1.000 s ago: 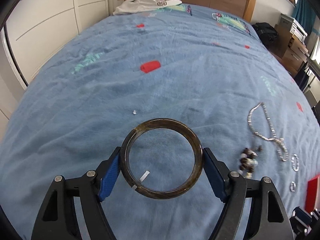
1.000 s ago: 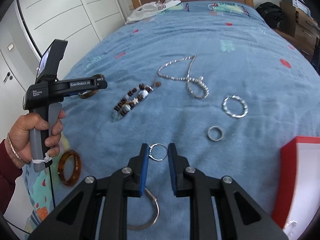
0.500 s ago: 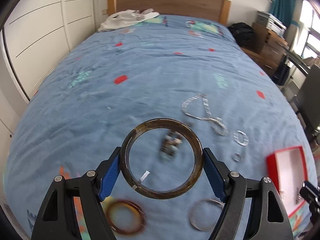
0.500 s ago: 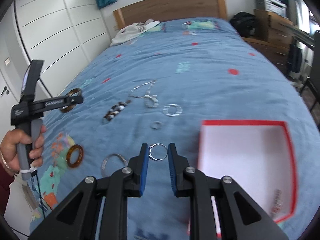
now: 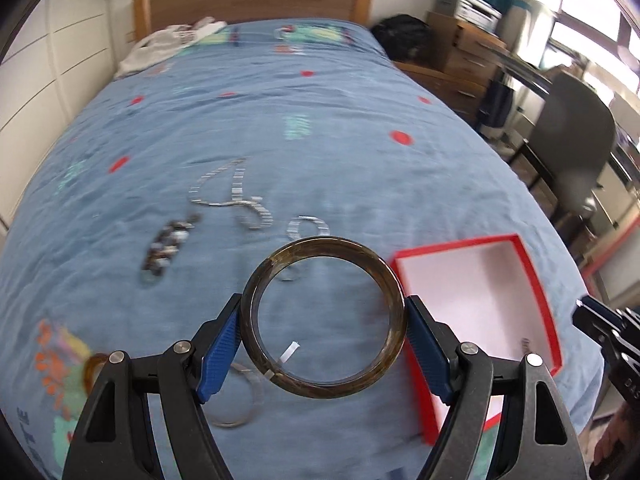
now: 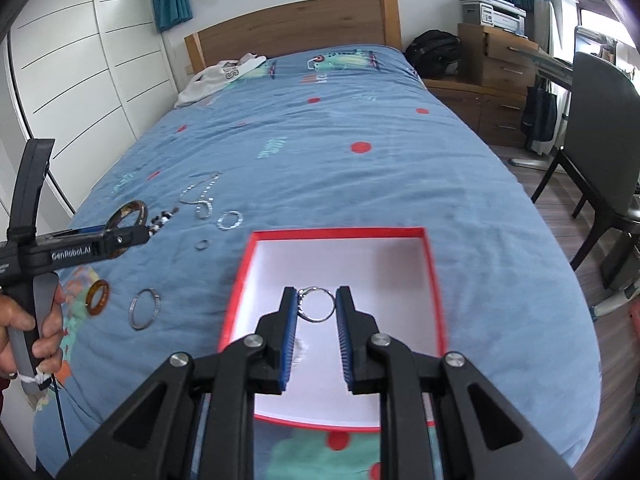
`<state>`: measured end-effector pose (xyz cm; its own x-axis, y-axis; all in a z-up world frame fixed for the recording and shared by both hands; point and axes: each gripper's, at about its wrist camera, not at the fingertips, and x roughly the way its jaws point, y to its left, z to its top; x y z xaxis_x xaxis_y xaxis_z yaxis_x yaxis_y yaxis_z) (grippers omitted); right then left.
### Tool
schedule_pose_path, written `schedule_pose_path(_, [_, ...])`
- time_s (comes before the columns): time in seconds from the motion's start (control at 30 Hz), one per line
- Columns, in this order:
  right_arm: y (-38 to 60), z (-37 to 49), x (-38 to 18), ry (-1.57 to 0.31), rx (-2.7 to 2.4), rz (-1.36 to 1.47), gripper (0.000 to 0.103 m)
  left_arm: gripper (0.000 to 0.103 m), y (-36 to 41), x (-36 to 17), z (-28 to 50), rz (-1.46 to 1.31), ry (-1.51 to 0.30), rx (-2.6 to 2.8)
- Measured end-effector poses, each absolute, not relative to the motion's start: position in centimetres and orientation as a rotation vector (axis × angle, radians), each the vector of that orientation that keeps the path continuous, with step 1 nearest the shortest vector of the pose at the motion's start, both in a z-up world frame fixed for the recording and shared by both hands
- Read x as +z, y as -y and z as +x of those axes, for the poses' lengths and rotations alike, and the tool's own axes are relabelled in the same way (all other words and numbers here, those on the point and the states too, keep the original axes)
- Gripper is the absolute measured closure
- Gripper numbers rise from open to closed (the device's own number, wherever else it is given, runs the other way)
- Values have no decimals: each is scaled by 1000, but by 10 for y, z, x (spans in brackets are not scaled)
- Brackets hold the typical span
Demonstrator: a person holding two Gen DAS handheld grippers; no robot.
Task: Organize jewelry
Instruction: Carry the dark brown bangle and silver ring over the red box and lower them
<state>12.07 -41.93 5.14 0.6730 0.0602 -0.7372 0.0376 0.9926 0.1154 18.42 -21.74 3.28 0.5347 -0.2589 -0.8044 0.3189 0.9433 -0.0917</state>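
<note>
My left gripper [image 5: 324, 320] is shut on a dark brown bangle [image 5: 376, 268], held above the blue bedspread just left of the red box [image 5: 536, 280]. My right gripper [image 6: 316, 306] holds a small silver ring [image 6: 318, 306] between its jaws, above the white inside of the red box [image 6: 340, 234]. On the bed lie a silver chain [image 5: 236, 200], a beaded bracelet [image 5: 166, 246], a silver bracelet [image 6: 230, 220], a small ring [image 6: 202, 244], a thin silver hoop [image 6: 144, 308] and an amber bangle [image 6: 98, 297].
The bed's near edge is close below both grippers. A white garment [image 6: 220, 76] lies by the wooden headboard. A black chair [image 6: 600, 140] and wooden drawers [image 6: 504, 60] stand to the right of the bed.
Both grippers have swung right. The right gripper with the ring now hangs over the box; the left gripper with the bangle has come up beside the box.
</note>
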Motion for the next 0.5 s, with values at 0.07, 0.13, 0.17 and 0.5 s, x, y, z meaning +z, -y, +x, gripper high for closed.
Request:
schedule_pose_path(0.07, [429,124,45,-845,16,124,85,26,236,27,185,84,-954,-368])
schedule_pose_path(0.13, [437,127,37,-858,19,121,85,26,254,21,185,102,-962,-394])
schedule_pose_path(0.17, [441,129,33,-866,23,123,85,26,262,18,184,111,-966,-404])
schedule_pose_path(0.5, [469,141,-20,-943,49,155,85,26,328,-18,181,192,-1016,-512])
